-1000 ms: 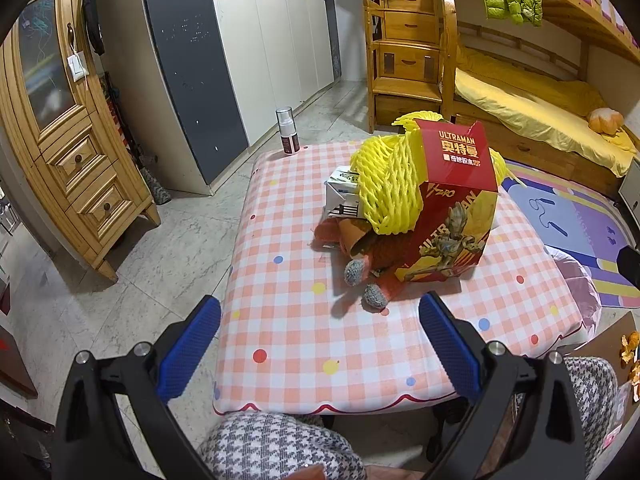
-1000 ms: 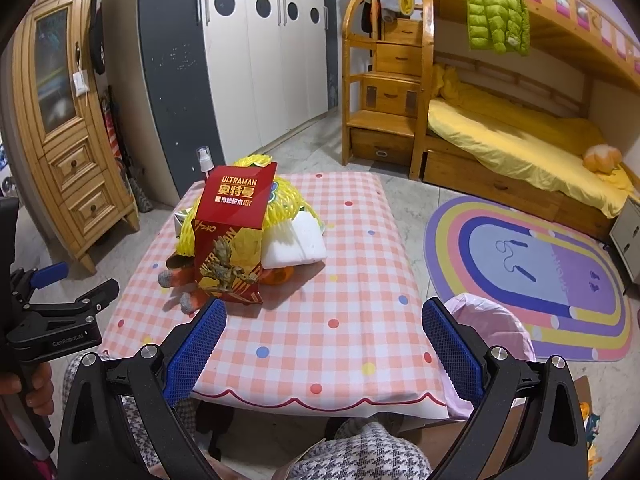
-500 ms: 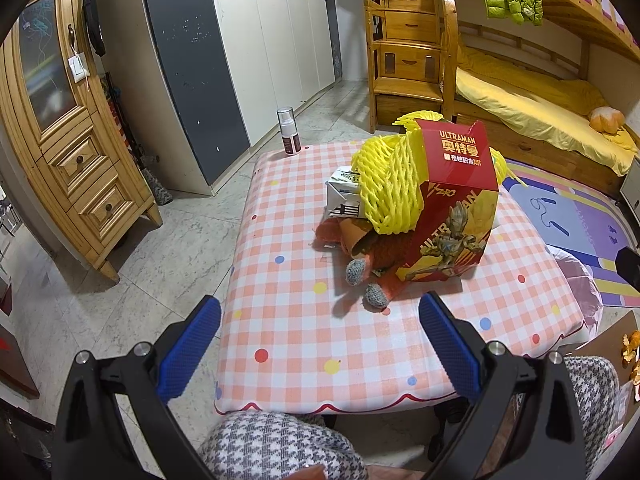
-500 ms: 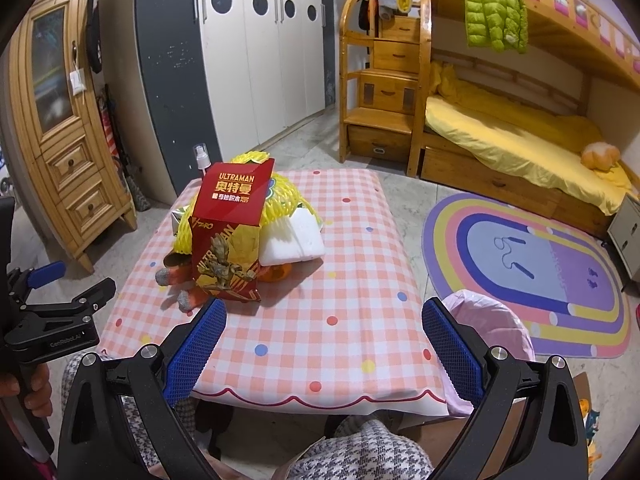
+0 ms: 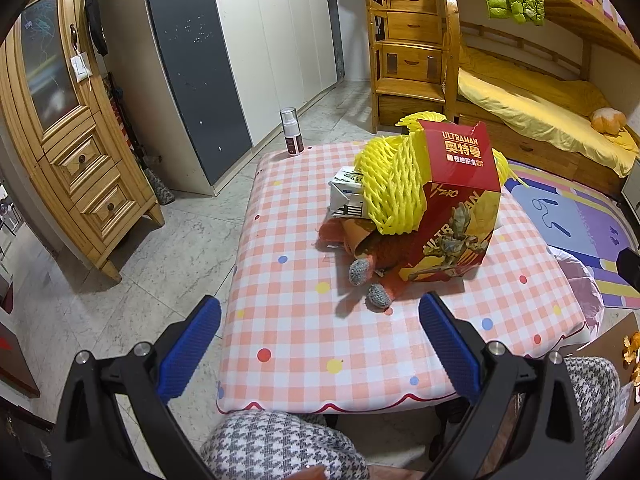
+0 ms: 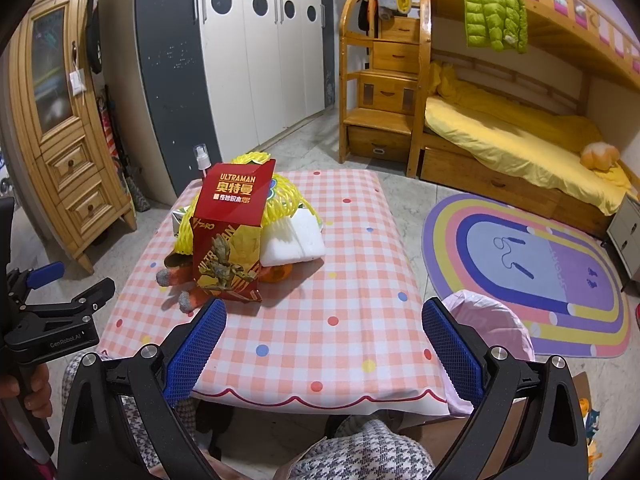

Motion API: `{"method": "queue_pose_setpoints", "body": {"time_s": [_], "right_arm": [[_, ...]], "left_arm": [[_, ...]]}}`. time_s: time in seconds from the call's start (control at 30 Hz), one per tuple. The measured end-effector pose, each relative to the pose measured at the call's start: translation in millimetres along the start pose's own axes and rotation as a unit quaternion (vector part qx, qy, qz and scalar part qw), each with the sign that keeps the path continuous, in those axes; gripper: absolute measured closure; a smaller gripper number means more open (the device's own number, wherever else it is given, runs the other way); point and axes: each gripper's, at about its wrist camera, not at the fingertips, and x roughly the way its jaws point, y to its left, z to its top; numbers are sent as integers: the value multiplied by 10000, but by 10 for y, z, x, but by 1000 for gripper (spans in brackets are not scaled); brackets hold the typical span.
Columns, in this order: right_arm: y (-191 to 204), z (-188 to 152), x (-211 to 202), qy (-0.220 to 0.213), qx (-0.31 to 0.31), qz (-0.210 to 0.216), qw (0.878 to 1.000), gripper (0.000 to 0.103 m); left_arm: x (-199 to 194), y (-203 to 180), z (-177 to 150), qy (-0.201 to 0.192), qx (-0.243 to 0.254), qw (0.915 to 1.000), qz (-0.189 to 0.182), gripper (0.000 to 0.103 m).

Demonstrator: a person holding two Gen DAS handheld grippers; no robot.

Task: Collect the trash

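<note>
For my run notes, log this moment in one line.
left gripper open, empty | right gripper open, empty | trash pile on table, untouched | pink bin right of table

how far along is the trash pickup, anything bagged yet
Done: nothing that shows. The red Ultraman box, yellow foam netting, white foam block and orange scraps sit piled on the checked table.
In hand: nothing; the left gripper and right gripper are open and empty, short of the pile.
Left: moving the whole pile into the pink-lined bin beside the table.
</note>
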Motion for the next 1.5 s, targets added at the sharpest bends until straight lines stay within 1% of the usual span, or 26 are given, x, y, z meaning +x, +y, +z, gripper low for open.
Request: {"method": "queue_pose_setpoints", "body": {"time_s": [1.17,1.3,1.4,1.5], "right_arm": [[13,0,36,10,-11,21,10000,6],[49,41,92,-63,-43,133,9999,6],[123,113,140,-239,-121,254,9993,6],[201,213,192,-429,-202,510,9976,6]], "left_arm": [[21,16,-9,16,4,10000,42,7],[74,93,-4,48,-55,9999,85,7],[122,165,16,32,-145,9998,124,7],[186,209,54,37,-232,9997,101,7]]}}
